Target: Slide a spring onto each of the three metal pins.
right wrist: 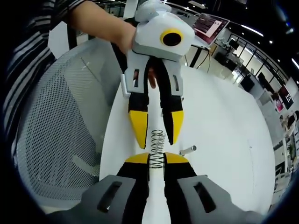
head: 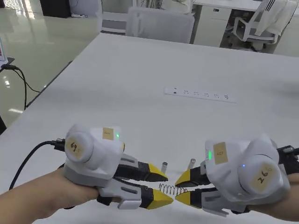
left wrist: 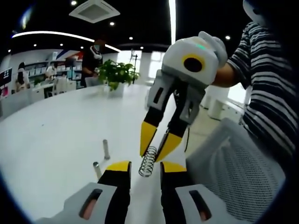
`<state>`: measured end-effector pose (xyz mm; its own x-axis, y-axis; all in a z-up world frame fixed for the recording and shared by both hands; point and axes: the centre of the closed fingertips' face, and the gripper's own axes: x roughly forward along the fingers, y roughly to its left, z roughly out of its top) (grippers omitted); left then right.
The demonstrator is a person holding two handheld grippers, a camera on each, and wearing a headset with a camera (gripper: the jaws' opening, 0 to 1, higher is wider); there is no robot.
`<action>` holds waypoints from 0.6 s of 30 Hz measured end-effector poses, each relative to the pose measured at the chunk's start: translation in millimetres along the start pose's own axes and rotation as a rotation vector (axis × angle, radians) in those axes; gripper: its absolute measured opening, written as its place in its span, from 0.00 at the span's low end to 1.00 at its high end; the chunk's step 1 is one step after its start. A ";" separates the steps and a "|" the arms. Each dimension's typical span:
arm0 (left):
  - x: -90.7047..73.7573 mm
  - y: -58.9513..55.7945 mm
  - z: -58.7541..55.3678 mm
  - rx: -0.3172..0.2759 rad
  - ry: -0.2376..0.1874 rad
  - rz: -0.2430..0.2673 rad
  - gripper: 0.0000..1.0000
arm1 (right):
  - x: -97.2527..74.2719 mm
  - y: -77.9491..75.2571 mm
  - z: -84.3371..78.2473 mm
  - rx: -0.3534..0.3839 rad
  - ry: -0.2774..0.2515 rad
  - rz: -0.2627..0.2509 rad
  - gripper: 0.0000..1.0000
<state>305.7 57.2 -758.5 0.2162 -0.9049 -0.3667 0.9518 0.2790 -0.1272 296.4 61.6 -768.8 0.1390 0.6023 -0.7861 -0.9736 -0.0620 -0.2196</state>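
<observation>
The spring [head: 169, 189] is off the pins and hangs level just above the table [head: 140, 84], right at the front edge, with a gripper at each end. The right gripper [right wrist: 157, 158] comes in from 3 o'clock. Its yellow tips are narrow and pinched on that end of the coil, so I'd say it has the grip. The left gripper [left wrist: 147, 166] comes in from 9 o'clock with its claw a bit wider than the coil, and there's daylight on both sides, so it's flanking rather than gripping.

Just past the spring stands a metal pin [head: 164, 167] at 11 o'clock and a second pin [head: 191, 164] at 1 o'clock, both upright and bare as far as I can see. Well beyond them at 12 o'clock lies a power strip [head: 198, 94].

For the step in hand, my take:
- The spring is lying sideways, so it needs tipping upright until the open end faces down over a pin.
- Pinch lightly near one end (squeeze too hard and the coils squash shut, and then the pin won't go in).
- Use the free claw as a guide at the lower end.
- Line the bore up from straight above, then lower it slowly.
- These pins look easy to knock over, so come in from the top, not the side.
</observation>
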 end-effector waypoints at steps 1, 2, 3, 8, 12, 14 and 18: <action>0.5 -0.5 0.9 0.004 -0.005 -0.002 0.15 | -0.3 0.5 0.6 -0.003 -0.002 0.002 0.08; 1.1 -1.1 1.0 0.004 -0.006 -0.005 0.14 | -0.4 0.6 0.8 -0.003 -0.002 0.002 0.08; 1.9 -1.6 0.4 0.006 -0.005 -0.009 0.12 | -0.6 0.7 1.2 -0.005 -0.002 0.003 0.08; 2.1 -2.6 -0.2 0.034 -0.003 -0.010 0.05 | -1.9 -0.6 2.4 -0.013 -0.002 0.001 0.08; 2.3 -3.2 1.1 0.058 -0.010 -0.015 0.04 | -2.8 -1.2 2.7 -0.012 -0.004 0.002 0.08; 2.1 -4.0 1.2 0.060 -0.010 -0.023 0.03 | -3.4 -0.2 3.0 -0.007 -0.011 0.006 0.08; 2.1 -7.1 1.0 0.061 -0.008 -0.044 0.03 | -4.5 2.2 2.6 0.010 -0.029 0.012 0.08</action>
<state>299.6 52.9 -757.5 0.1757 -0.9184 -0.3545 0.9719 0.2192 -0.0862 293.2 60.9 -764.3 0.1224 0.6247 -0.7712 -0.9769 -0.0612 -0.2047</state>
